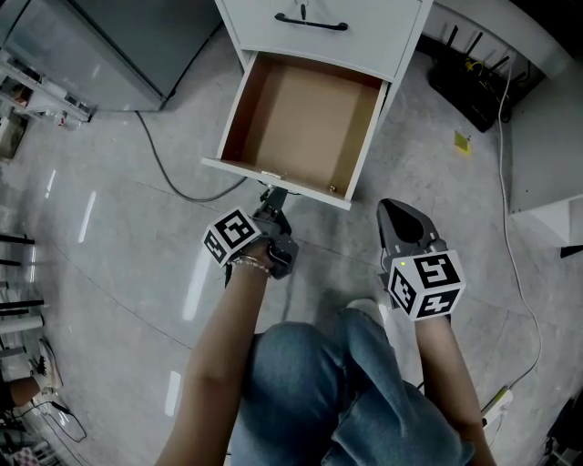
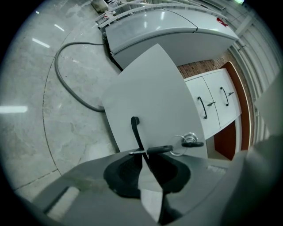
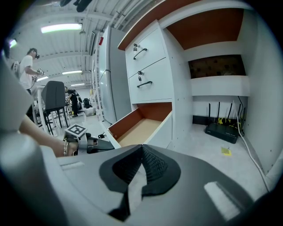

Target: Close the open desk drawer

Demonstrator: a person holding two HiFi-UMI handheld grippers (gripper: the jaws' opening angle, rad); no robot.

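The white desk drawer is pulled out, and its brown inside holds nothing. In the head view my left gripper is at the middle of the drawer's front panel. In the left gripper view the jaws of the left gripper are closed around the black handle on the white front. A key hangs in the lock beside them. My right gripper is shut and holds nothing. It hovers over the floor to the right of the drawer, which also shows in the right gripper view beyond the right gripper.
A closed drawer with a black handle sits above the open one. A grey cable lies on the floor at the left. A black router, a yellow tag and a white cord are at the right. My knee is below the grippers.
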